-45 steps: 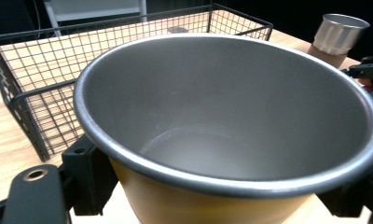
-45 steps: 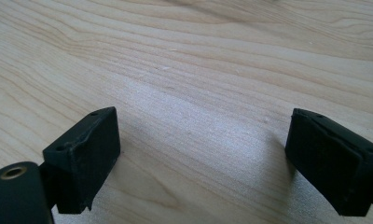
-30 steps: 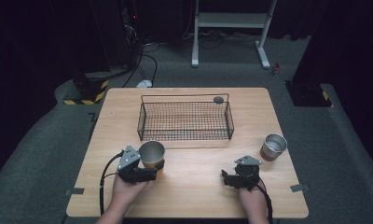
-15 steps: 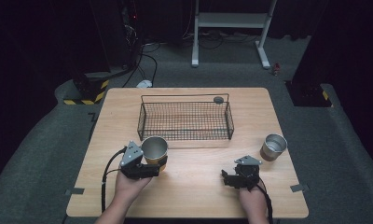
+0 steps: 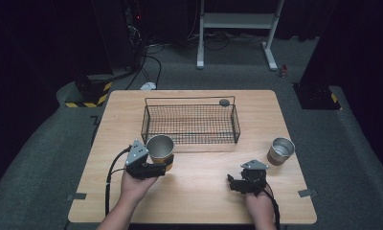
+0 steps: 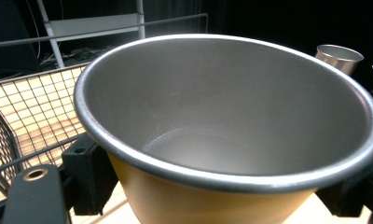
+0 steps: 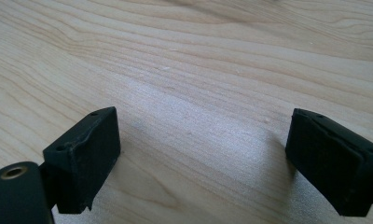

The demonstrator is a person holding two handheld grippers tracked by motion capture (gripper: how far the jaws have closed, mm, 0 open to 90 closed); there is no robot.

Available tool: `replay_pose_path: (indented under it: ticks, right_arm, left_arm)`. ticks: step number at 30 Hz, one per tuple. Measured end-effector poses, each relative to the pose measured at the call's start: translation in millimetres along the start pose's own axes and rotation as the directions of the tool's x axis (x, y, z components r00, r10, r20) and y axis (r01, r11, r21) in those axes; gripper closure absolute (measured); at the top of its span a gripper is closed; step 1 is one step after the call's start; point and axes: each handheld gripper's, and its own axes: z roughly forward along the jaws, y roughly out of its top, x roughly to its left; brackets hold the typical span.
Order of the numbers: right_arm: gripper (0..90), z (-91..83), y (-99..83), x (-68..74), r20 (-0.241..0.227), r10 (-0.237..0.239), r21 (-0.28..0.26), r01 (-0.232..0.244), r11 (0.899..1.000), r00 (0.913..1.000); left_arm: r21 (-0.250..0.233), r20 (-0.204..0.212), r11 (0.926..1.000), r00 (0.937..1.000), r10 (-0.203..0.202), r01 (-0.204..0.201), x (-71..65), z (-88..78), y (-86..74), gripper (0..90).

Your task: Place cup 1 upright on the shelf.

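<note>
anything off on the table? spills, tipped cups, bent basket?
Nothing stands out. The orange cup sits upright in the left gripper, the steel cup stands upright, the wire basket looks square, and nothing is spilled.

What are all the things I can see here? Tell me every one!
yellow cup: one, yellow outside and silvery inside, held at the near left of the table, in front of the basket
silver cup: one, shiny metal, standing at the right of the table
wire basket: one, black, middle of the table toward the far side
small round thing: one, dark grey, at the basket's far right corner; too small to tell what
table: one, light wood
left tongs: one, black, shut on the yellow cup
right tongs: one, black, open over bare wood
hands: two, holding the tongs
</note>
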Motion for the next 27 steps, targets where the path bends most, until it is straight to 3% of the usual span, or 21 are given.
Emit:
replay_pose_path:
  ticks: [3,27]
  right_arm:
    - [9.9,0.0,0.0,-0.1,0.000,-0.002,0.000,0.002,1.000,1.0000]
    - [10.0,-0.4,-0.3,0.8,0.001,0.003,0.001,-0.003,1.000,1.0000]
  left_arm:
    - [-0.018,0.000,0.9998,1.0000,-0.008,0.008,-0.4,0.4,2.6,15.5]
    - [-0.023,0.001,0.9995,0.9997,0.023,-0.023,-0.5,14.7,12.6,15.5]
